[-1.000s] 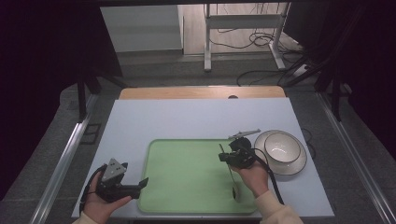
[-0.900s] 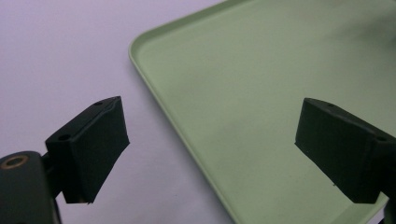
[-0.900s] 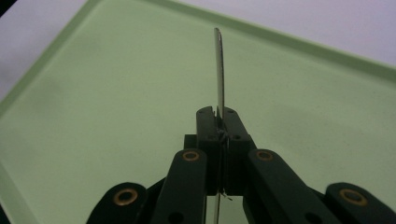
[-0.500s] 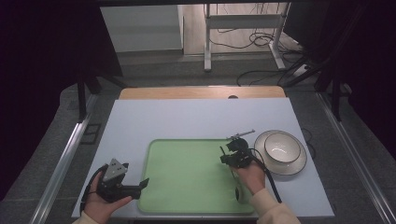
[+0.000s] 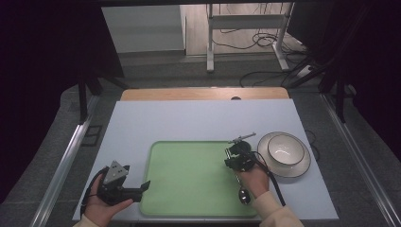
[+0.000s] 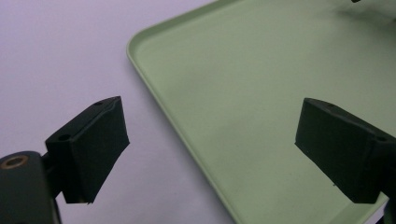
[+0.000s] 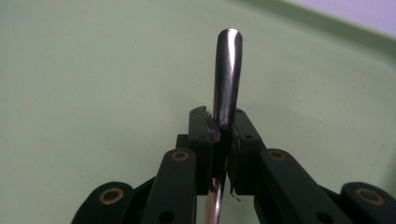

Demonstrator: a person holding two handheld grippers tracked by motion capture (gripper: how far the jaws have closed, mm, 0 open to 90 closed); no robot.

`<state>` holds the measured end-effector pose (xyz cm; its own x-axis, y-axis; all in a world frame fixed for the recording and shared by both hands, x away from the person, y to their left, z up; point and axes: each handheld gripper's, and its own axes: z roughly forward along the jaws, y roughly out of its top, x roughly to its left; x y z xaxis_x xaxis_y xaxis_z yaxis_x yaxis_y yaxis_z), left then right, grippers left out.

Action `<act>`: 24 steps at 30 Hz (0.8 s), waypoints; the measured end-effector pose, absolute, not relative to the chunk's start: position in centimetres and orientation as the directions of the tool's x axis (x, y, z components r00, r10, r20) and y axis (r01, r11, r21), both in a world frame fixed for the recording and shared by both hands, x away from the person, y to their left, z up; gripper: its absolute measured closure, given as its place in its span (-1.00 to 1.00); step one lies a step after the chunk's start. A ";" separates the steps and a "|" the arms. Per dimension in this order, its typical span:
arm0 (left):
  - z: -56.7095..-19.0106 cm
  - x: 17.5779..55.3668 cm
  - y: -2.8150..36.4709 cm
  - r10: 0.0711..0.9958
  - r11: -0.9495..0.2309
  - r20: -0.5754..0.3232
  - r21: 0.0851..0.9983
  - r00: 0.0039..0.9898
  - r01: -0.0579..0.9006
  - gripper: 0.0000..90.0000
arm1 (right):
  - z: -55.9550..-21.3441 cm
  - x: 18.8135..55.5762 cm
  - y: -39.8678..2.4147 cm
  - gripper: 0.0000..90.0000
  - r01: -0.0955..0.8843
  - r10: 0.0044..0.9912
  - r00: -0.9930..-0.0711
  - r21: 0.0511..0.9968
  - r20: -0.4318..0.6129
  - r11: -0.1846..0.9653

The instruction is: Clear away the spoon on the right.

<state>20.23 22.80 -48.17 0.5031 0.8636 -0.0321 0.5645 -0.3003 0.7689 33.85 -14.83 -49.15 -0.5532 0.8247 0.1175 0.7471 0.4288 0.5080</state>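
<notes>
Metal spoon (image 7: pixel 227 74) — polished steel, slim handle with a rounded end, bright streaks of reflection along its length. Seen in the right gripper view rising from between the black jaws of the right gripper (image 7: pixel 223 125), handle end pointing away over the green tray (image 7: pixel 93 70). Jaws nearly together, just been easing apart a little, the handle between them and touching the pads as far as can be told. In the high view, spoon bowl (image 5: pixel 244 195) lying low near the tray's right front corner, beside the person's right hand (image 5: pixel 255 178), with the right gripper (image 5: pixel 238 158) above the tray's right edge. White bowl (image 5: pixel 285 149) on a white plate (image 5: pixel 302 165) just to the right of the tray, on the pale table (image 5: pixel 189 120).

Left gripper (image 6: pixel 210 144) — jaws spread wide, nothing between them, poised over the tray's left rim (image 6: pixel 154 84); in the high view held at the tray's front left corner (image 5: pixel 124 187).
</notes>
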 end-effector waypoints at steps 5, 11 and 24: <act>-48.2 20.2 22.8 0.864 -0.300 -0.031 0.769 0.503 0.564 -0.80 | -49.1 33.8 -14.7 -0.28 0.727 0.836 -0.545 0.534 0.065 0.432; -48.1 20.2 22.8 0.863 -0.302 -0.029 0.771 0.505 0.560 -0.80 | -48.3 33.3 -14.9 -0.48 0.685 0.839 -0.543 0.590 0.024 0.427; -47.9 20.3 22.8 0.866 -0.296 -0.030 0.773 0.498 0.561 -0.80 | -46.6 32.9 -16.2 -0.57 0.600 0.774 -0.621 0.711 0.125 0.367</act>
<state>20.29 22.82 -47.87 0.4984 0.8665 -0.0299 0.5610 -0.2960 0.7731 32.90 -16.17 -46.56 -0.6206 0.7742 0.1245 0.6000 0.3666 0.7110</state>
